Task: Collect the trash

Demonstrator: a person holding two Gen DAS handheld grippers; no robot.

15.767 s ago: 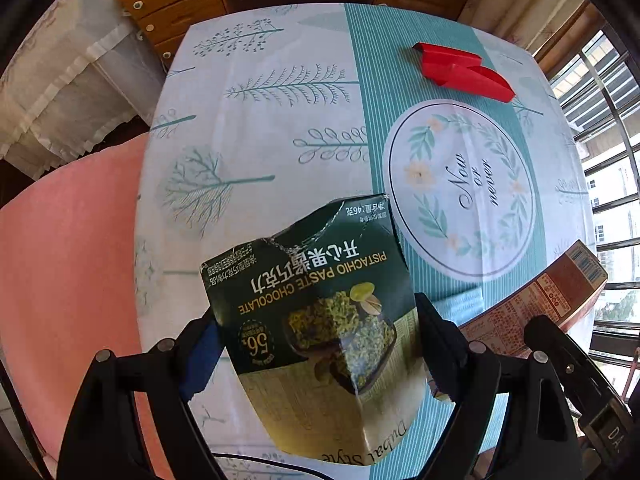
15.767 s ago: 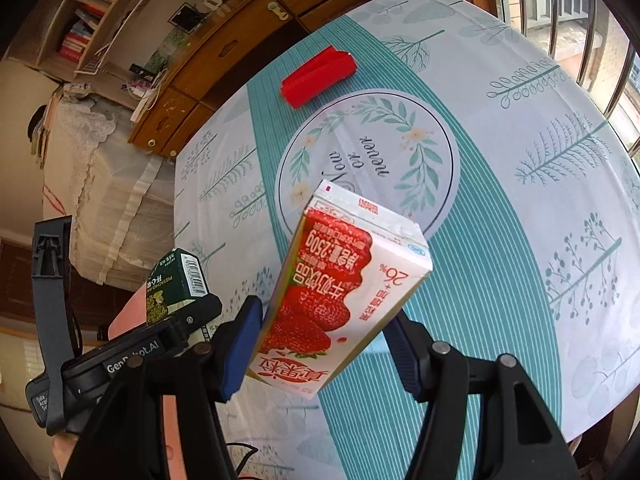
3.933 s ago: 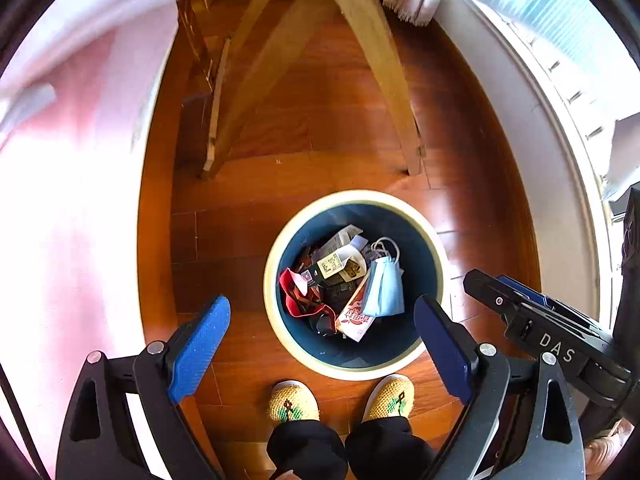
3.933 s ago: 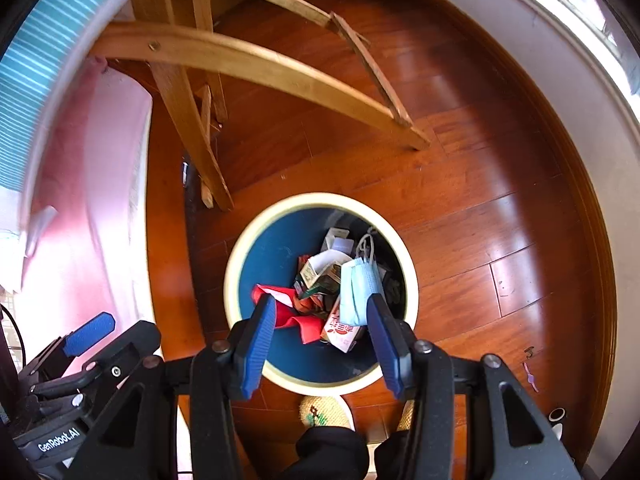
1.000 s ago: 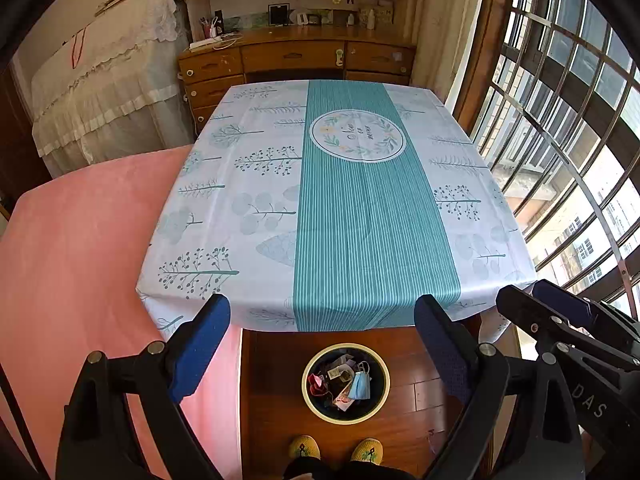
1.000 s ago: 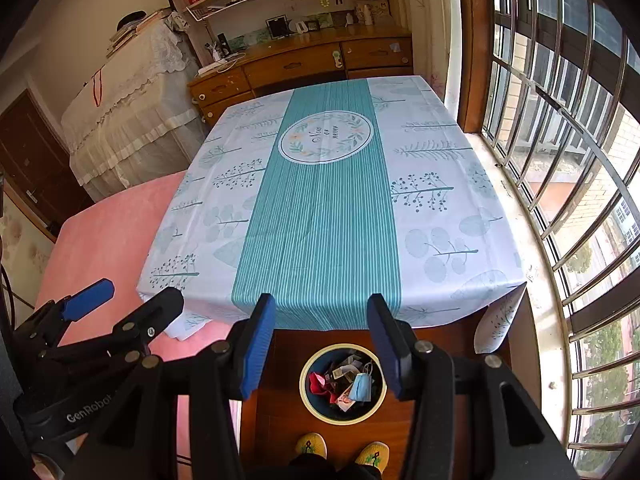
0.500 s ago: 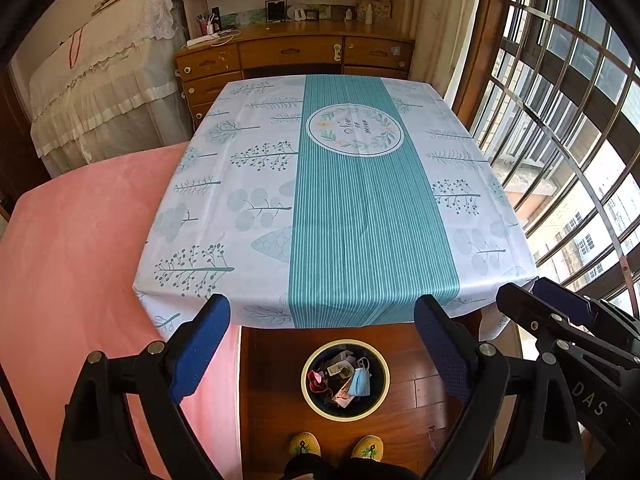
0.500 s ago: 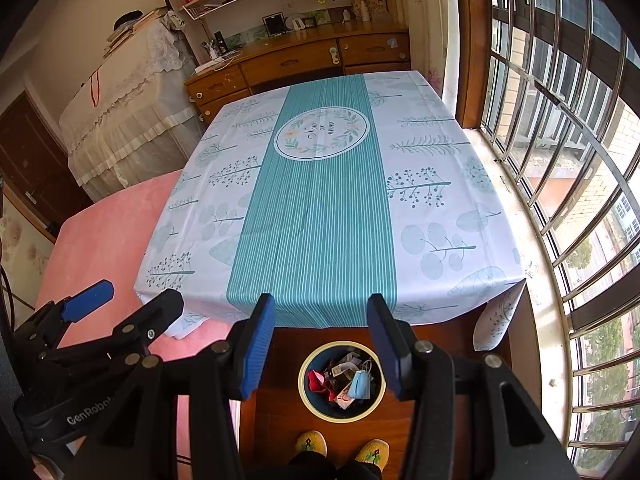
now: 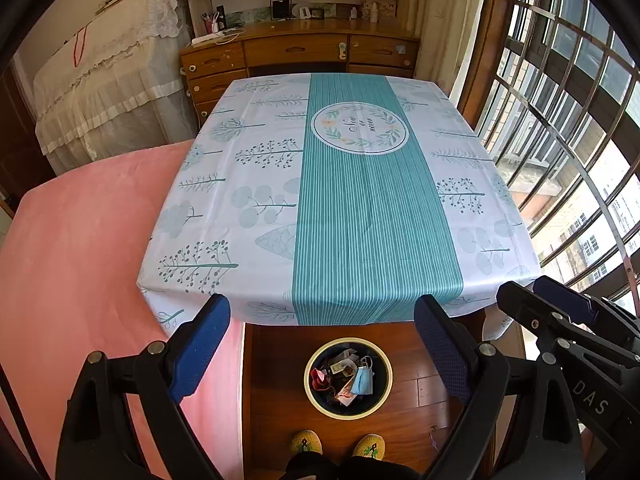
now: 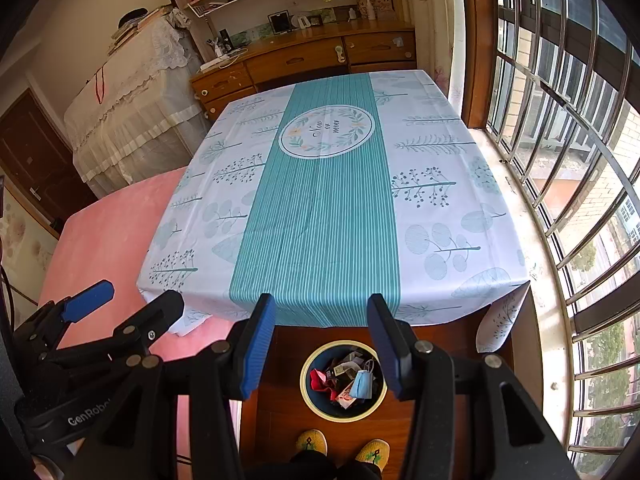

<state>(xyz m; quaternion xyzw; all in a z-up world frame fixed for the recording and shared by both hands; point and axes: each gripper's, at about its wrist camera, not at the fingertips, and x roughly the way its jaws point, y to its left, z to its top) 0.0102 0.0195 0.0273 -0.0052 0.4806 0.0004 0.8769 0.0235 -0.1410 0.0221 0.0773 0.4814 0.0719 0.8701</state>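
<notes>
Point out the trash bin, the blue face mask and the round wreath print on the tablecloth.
trash bin [image 9: 309,388], left wrist view, on its cream rim's left side.
blue face mask [image 10: 361,385], right wrist view, on the mask's pleated middle.
round wreath print [image 9: 359,128], left wrist view, on its lettered centre.

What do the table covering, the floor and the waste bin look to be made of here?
Tablecloth: probably plastic-coated or vinyl sheet, smooth with a faint sheen, printed pattern, stiff folds at the corners. Floor: wood planks or laminate, reddish brown and glossy, with visible board seams and grain. Waste bin: likely moulded plastic, with a smooth cream rim and dark blue inside; the look cannot rule out painted metal.
</notes>
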